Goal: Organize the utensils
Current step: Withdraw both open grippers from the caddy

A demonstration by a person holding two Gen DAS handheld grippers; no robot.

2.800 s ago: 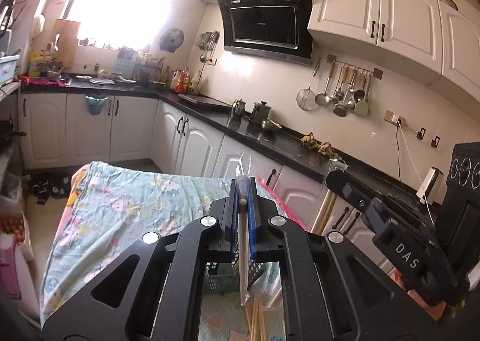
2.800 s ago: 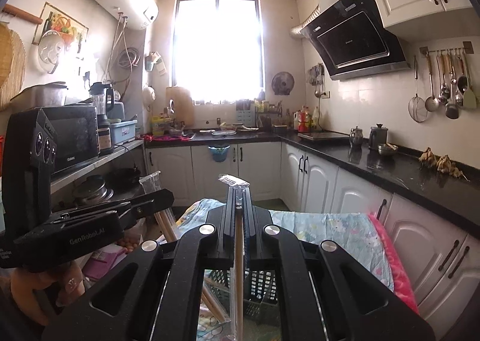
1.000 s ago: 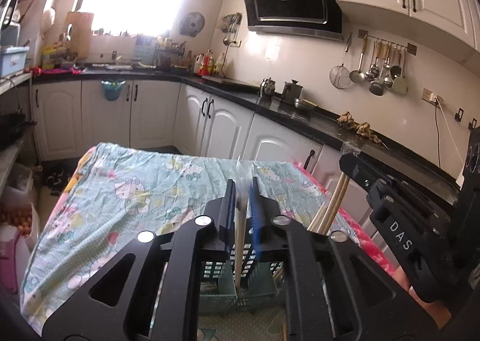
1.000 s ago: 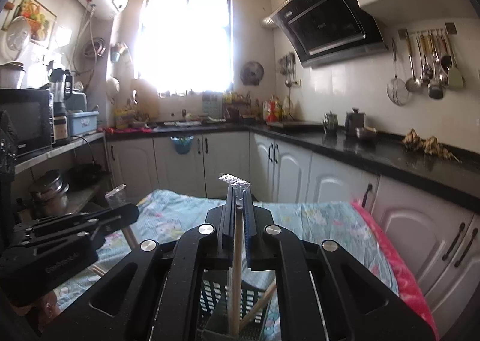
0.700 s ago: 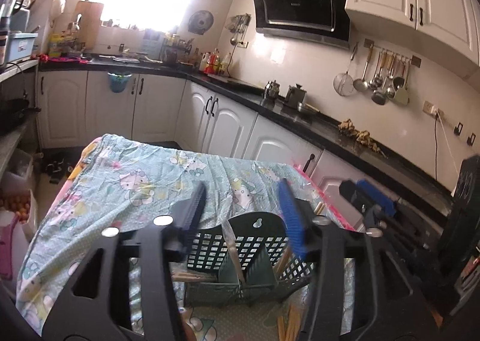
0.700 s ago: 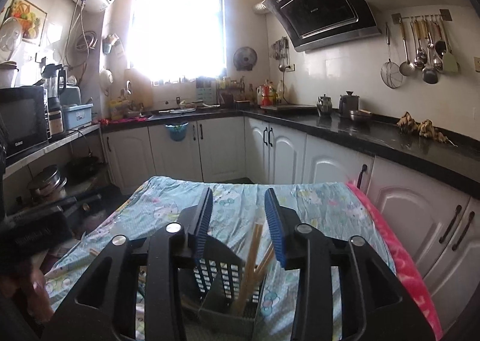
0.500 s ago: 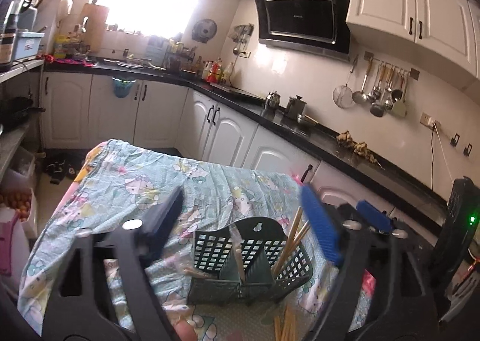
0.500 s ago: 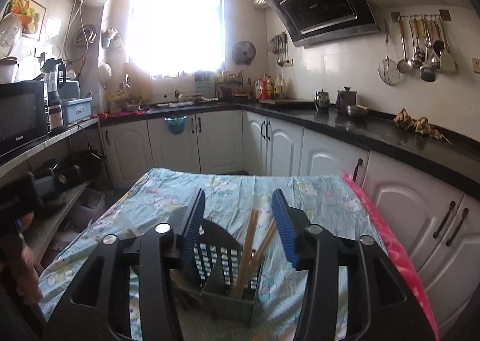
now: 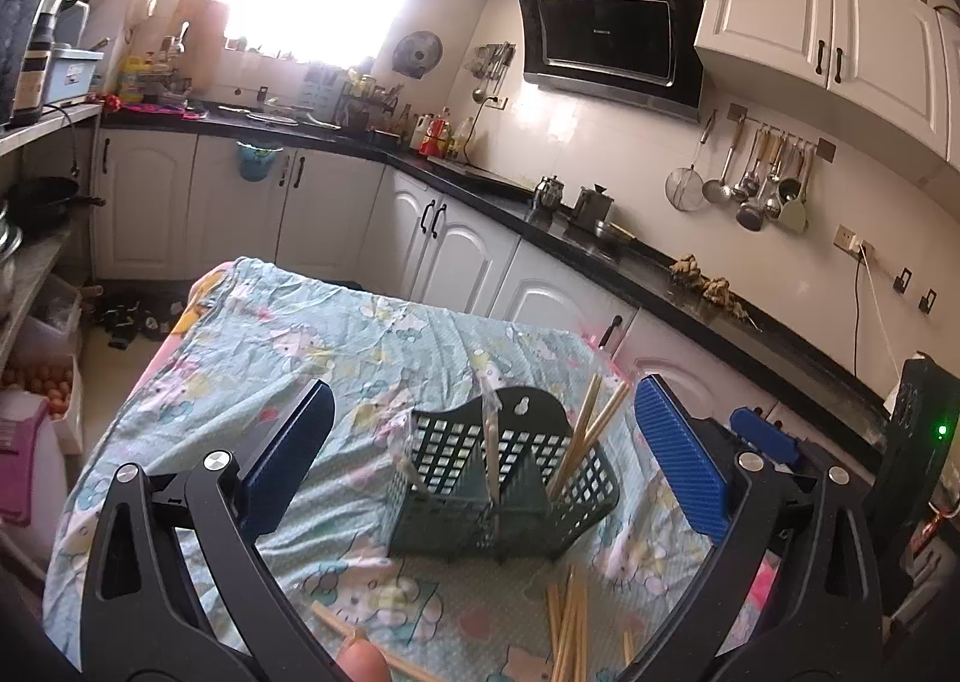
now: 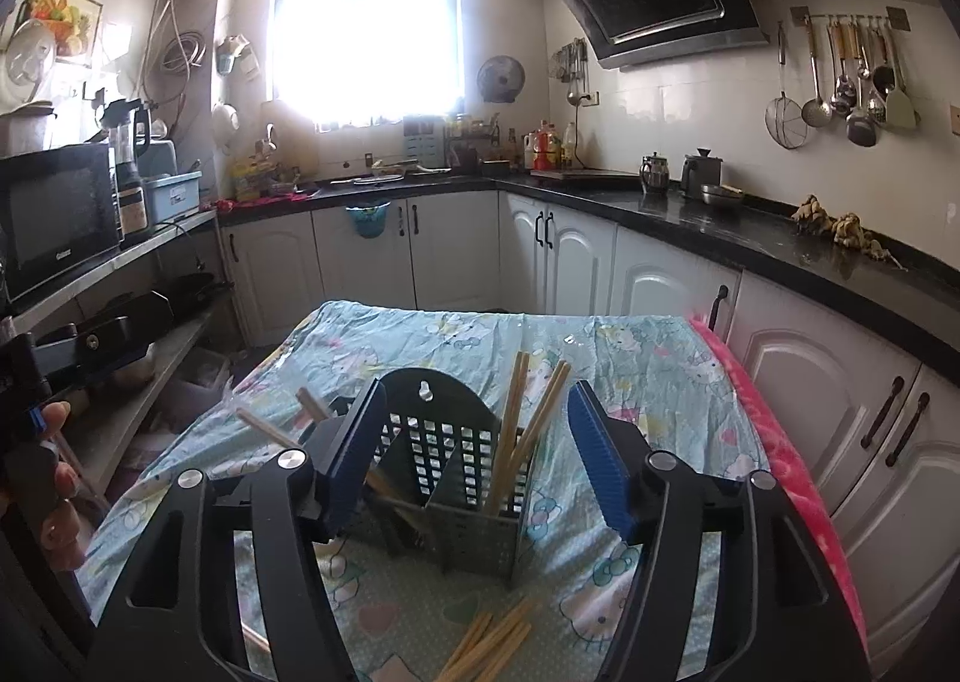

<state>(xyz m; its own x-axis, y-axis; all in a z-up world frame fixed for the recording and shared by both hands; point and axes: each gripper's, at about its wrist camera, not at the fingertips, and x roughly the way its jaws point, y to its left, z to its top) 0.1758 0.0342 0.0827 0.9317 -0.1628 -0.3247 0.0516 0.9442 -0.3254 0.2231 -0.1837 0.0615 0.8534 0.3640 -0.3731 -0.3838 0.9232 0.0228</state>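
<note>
A dark green slotted utensil basket [image 9: 504, 496] stands on the patterned tablecloth [image 9: 288, 346]; it also shows in the right wrist view [image 10: 447, 496]. Wooden chopsticks [image 9: 591, 430] lean in its right compartment [image 10: 519, 430]. A plastic-wrapped chopstick [image 9: 491, 448] stands in the middle, and others lie in the left compartment [image 10: 270, 430]. My left gripper [image 9: 483, 463] is open and empty, just above and in front of the basket. My right gripper [image 10: 477, 457] is open and empty, its pads on either side of the basket.
Loose chopsticks lie on the cloth in front of the basket [image 9: 570, 628], [image 10: 486, 646]. One more lies at the near left [image 9: 354, 637]. White cabinets and a black counter [image 10: 750, 244] run along the right. A shelf with a microwave [image 10: 54, 220] is at left.
Both grippers were shut on wrapped chopsticks above the basket. They lowered, opened and let the chopsticks go into the basket, then drew back a little.
</note>
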